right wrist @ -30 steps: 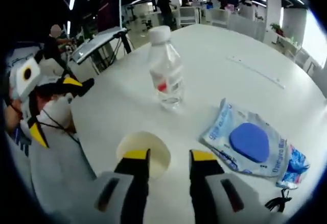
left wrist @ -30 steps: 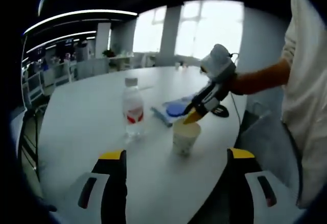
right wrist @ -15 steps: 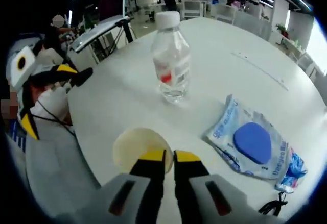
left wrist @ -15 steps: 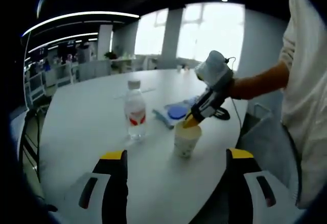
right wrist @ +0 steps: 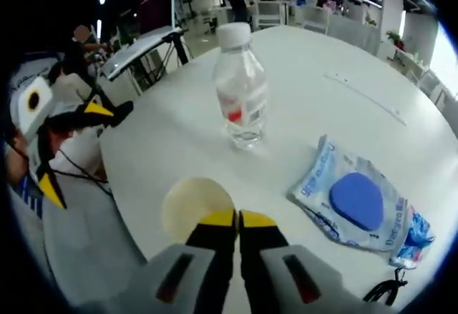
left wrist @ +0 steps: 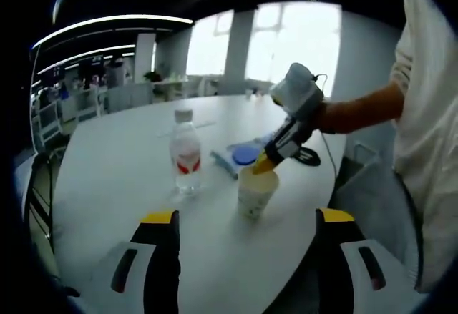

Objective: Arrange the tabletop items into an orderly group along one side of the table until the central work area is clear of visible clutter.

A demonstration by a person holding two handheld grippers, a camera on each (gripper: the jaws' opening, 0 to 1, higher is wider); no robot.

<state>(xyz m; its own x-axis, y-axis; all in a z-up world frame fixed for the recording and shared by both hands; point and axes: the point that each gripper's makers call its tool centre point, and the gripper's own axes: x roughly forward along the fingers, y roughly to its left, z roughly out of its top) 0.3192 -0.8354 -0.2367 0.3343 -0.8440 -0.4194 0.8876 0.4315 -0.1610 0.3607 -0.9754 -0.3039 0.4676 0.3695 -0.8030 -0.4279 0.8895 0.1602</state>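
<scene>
The right gripper (right wrist: 236,219) has its yellow-tipped jaws pressed nearly together on the rim of the paper cup (right wrist: 196,205); in the left gripper view the same right gripper (left wrist: 263,164) reaches down into the mouth of the cup (left wrist: 256,193), which reads as tilted slightly, suggesting a pinch on the rim wall. The left gripper (left wrist: 247,221) stands wide apart and holds nothing, hovering short of the near edge of the white table (left wrist: 122,171). Taking the cup as landmark: the water bottle (right wrist: 241,92) stands upright beyond it, near but apart; the clear packet with a blue disc (right wrist: 352,201) lies flat beyond and to the right of it in the right gripper view, and a smaller blue wrapper (right wrist: 415,234) touches that packet's far end. A thin strip (right wrist: 365,98) lies well beyond the bottle. Judged progress: early. Only the cup is in hand; it sits close to the table edge nearest the person, so that edge is the probable grouping side. The bottle, the packet, the wrapper and the strip are loosely spread and not yet lined up with it.
</scene>
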